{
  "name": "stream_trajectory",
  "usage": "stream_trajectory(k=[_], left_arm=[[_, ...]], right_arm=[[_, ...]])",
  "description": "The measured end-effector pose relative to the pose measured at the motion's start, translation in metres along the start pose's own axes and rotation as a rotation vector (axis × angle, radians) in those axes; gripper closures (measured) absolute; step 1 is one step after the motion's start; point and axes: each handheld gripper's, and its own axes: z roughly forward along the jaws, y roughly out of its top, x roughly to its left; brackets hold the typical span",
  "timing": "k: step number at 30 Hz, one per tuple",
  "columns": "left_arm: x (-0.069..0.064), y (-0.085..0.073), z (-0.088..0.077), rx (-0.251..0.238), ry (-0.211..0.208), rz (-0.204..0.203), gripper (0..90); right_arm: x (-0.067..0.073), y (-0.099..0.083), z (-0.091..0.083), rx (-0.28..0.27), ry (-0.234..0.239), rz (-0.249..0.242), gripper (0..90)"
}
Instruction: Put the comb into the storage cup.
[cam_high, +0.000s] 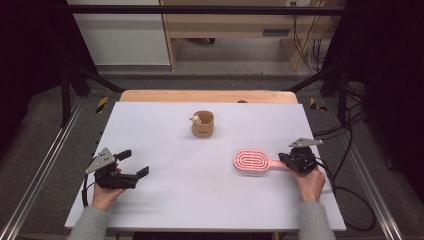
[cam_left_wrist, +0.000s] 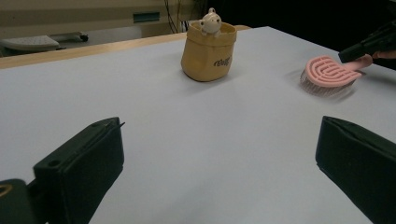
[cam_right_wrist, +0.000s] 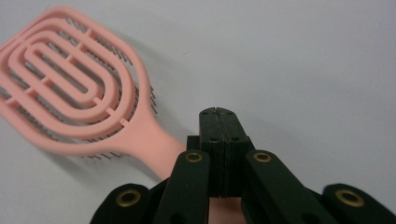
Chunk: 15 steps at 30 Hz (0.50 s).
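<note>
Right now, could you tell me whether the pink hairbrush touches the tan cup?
Apart. The high view shows bare white table between the hairbrush and the cup.

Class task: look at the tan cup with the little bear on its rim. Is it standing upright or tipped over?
Upright. The tan cup stands on its base on the white table, its open mouth facing up, with the bear figure at the rim.

Right tongs (cam_high: 286, 159) at pink brush (cam_high: 251, 162) handle; left tongs (cam_high: 134, 163) apart.

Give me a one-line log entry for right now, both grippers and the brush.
left gripper: open, on table, nothing between jaws | right gripper: shut, above handle of pink hairbrush, grip unclear | hairbrush: bristles down on table | tan cup: upright, untouched
</note>
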Motion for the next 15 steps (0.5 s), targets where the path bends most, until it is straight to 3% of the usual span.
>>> stream_trajectory(k=[15], left_arm=[[0.0007, -0.0005, -0.0007, 0.000, 0.001, -0.003, 1.0]], right_arm=[[0.0057, -0.0088, -0.0084, 0.018, 0.015, -0.009, 90.0]])
